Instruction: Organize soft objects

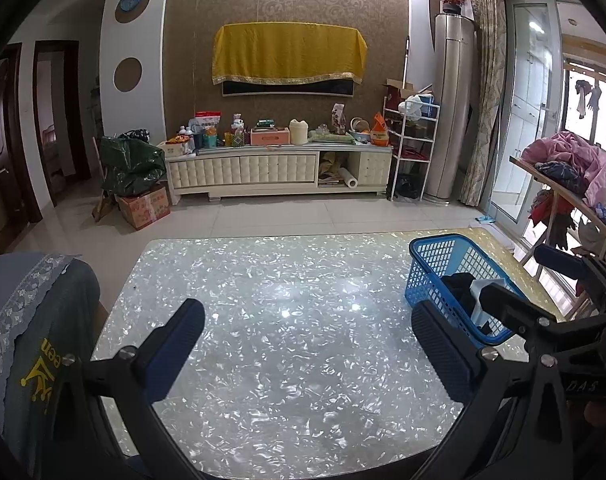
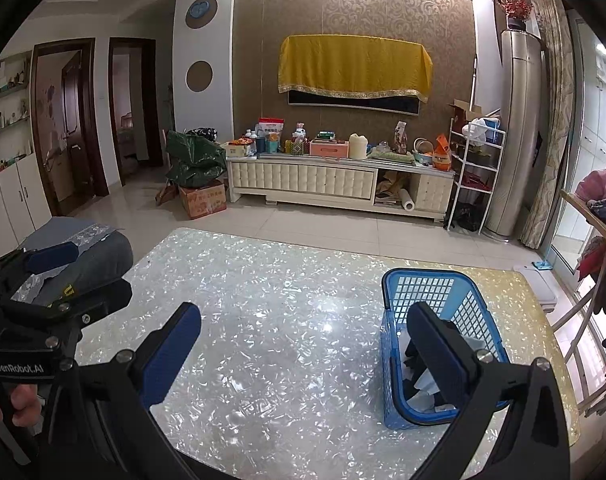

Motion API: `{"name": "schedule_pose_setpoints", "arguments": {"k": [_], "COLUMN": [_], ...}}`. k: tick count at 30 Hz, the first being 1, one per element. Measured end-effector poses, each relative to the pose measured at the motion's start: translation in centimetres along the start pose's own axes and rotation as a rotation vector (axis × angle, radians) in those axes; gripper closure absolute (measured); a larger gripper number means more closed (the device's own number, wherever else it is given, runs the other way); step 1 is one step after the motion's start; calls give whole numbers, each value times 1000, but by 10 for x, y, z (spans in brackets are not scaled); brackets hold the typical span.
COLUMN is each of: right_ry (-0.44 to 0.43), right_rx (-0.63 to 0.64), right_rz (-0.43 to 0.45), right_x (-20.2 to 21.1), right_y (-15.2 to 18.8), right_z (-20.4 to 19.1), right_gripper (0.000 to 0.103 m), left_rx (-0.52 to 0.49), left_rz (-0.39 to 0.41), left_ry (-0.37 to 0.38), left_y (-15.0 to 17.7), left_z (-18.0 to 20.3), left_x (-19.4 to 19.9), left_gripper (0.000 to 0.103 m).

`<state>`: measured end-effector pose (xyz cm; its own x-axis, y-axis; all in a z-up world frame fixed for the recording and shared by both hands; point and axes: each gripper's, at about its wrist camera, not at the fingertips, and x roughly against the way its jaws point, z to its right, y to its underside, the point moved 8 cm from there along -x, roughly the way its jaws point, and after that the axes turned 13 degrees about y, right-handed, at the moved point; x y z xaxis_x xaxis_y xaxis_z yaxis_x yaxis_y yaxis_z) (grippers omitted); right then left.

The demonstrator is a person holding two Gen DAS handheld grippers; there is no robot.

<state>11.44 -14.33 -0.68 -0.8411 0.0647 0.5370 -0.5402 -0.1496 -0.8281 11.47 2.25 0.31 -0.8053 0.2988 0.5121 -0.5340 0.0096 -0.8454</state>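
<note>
A blue plastic basket [image 1: 435,264] stands at the right side of the shiny pearl-pattern table [image 1: 283,312]; it also shows in the right wrist view [image 2: 435,292]. Black and white soft items [image 1: 461,286] lie inside it, also seen in the right wrist view [image 2: 417,380]. My left gripper [image 1: 309,344] is open and empty above the table's middle. My right gripper [image 2: 307,344] is open and empty, its right finger [image 2: 435,352] over the basket. In the left wrist view the right gripper [image 1: 535,280] sits over the basket.
A grey cushioned seat with a lace cover [image 1: 35,312] stands at the table's left edge. A rack with piled clothes [image 1: 563,164] is at the right. A TV cabinet [image 1: 279,168] with clutter lines the far wall, beyond bare floor tiles.
</note>
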Motion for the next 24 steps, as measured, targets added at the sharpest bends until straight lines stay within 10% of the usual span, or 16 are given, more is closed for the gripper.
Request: {"name": "schedule_pose_setpoints", "arguments": {"k": [24], "right_ry": [0], "right_rx": [-10], "right_rz": [8], "right_x": [4], "right_y": [-2], "right_z": [-1], "right_gripper": [0], "left_rx": [9], "left_rz": [13], "left_ry": [-12], "left_y": [-1], "left_z": [3], "left_x": [5], "left_gripper": [0]}}
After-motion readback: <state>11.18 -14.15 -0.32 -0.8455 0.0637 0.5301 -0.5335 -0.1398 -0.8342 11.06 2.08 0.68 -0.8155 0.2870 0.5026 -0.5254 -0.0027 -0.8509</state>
